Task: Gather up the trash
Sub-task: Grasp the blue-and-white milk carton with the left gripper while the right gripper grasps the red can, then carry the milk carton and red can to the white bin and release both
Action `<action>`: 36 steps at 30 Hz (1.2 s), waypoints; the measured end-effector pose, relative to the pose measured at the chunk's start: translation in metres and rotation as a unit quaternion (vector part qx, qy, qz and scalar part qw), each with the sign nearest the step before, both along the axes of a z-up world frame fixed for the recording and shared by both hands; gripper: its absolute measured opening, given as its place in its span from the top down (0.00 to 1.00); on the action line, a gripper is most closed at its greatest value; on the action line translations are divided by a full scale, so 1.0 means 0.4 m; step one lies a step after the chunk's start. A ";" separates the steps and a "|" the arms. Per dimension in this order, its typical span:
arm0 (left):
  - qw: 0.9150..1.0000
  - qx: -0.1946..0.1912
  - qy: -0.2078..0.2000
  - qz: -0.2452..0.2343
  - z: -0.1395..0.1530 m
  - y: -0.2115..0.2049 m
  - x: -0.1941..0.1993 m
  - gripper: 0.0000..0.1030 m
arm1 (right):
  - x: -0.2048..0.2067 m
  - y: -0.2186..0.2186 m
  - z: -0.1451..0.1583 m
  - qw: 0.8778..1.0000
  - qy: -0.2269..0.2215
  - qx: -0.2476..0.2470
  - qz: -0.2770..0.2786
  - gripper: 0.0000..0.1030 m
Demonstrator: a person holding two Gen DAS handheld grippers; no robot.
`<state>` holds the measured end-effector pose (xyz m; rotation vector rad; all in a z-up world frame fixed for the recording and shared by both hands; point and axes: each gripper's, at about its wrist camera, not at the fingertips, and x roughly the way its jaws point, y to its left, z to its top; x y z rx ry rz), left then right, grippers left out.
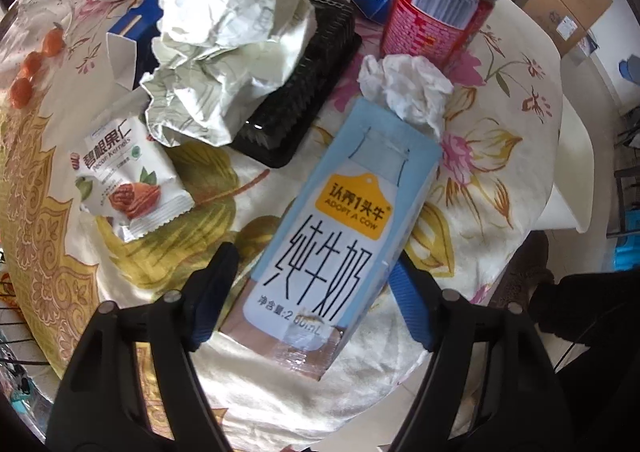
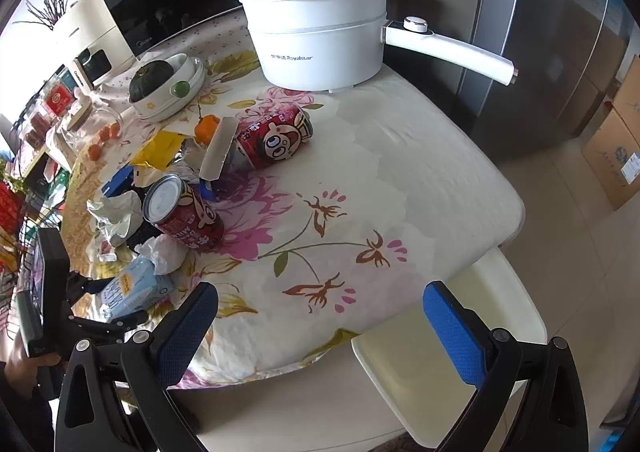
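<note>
One dark squash (image 2: 149,82) sits in the white bowl (image 2: 182,102).

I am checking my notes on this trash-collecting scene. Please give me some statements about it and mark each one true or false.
1. The milk carton lies between the left gripper's fingers. True.
2. The right gripper holds a can. False: it is open, nothing between its fingers.
3. A crumpled tissue touches the carton's far end. True.
4. Both red cans lie on their sides. False: one red can lies down, the other red can stands upright.
5. The white pot has its lid on. True.
</note>
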<state>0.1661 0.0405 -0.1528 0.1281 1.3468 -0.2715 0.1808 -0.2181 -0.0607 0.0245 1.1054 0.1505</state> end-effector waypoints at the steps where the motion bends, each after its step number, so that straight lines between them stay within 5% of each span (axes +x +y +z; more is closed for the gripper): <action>1: 1.000 -0.002 -0.005 0.008 0.003 0.002 0.001 0.29 | -0.001 0.002 -0.002 1.000 0.002 0.001 0.001 0.00; 5: 0.999 -0.037 -0.006 0.032 0.023 0.007 -0.008 0.43 | -0.003 0.007 -0.011 1.000 0.008 0.001 0.003 0.00; 13: 0.992 -0.090 -0.058 0.067 0.129 0.027 -0.145 0.48 | 0.001 0.045 -0.018 1.000 0.007 -0.008 0.015 0.00; 29: 0.980 -0.061 -0.130 0.135 0.207 0.129 -0.160 0.49 | 0.086 0.299 -0.068 0.995 -0.020 0.021 0.093 0.01; 36: 0.975 -0.070 -0.140 0.160 0.223 0.174 -0.162 0.48 | 0.104 0.391 -0.104 0.992 -0.032 0.003 0.121 0.12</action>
